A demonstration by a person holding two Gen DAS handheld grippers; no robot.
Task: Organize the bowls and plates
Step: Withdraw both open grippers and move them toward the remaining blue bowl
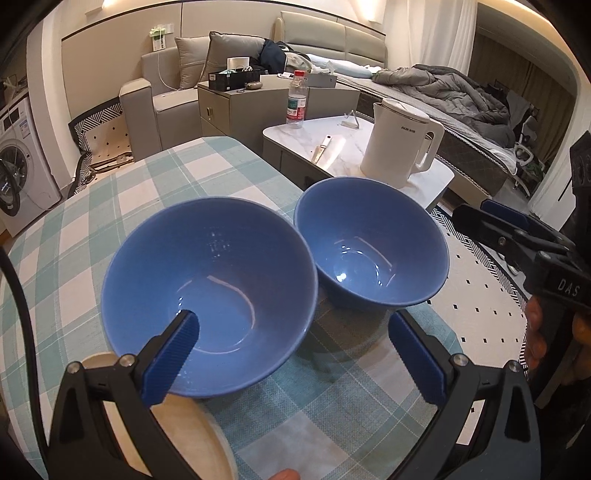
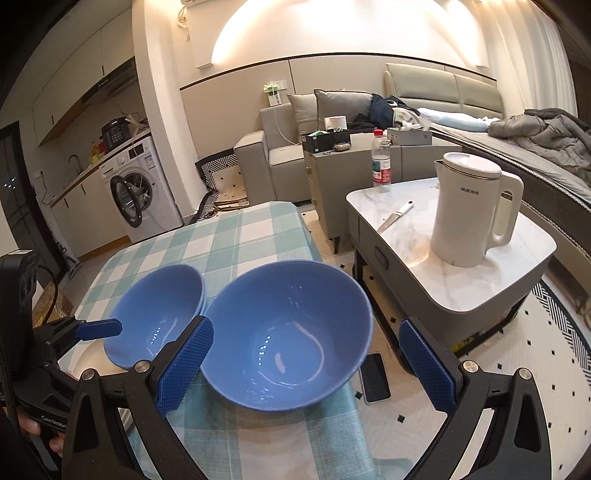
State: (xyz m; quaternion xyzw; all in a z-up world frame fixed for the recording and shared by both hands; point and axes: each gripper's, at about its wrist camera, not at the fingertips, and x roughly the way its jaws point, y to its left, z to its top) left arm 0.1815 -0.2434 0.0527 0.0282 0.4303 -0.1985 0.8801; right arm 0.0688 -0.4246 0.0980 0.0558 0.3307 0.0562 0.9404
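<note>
Two blue bowls side by side on the checked tablecloth point(image 1: 155, 177), rims nearly touching. My left gripper point(image 1: 295, 354) is wide open, one finger inside the left bowl point(image 1: 207, 291); right gripper point(image 2: 306, 362) also wide, straddling the right bowl point(image 2: 288, 339). Risk: right bowl sits near the table edge w/ a phone point(image 2: 376, 377) on the floor below; a clumsy nudge could tip it off, I think.

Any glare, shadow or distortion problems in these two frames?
Left wrist: strong fisheye bending with dark corners; lamp glints inside both bowls; soft shadow on the cloth between them; all sharp. Right wrist: the lit wall arch is blown out, the near bowl shows small glints, edges curve heavily, no motion blur.
</note>
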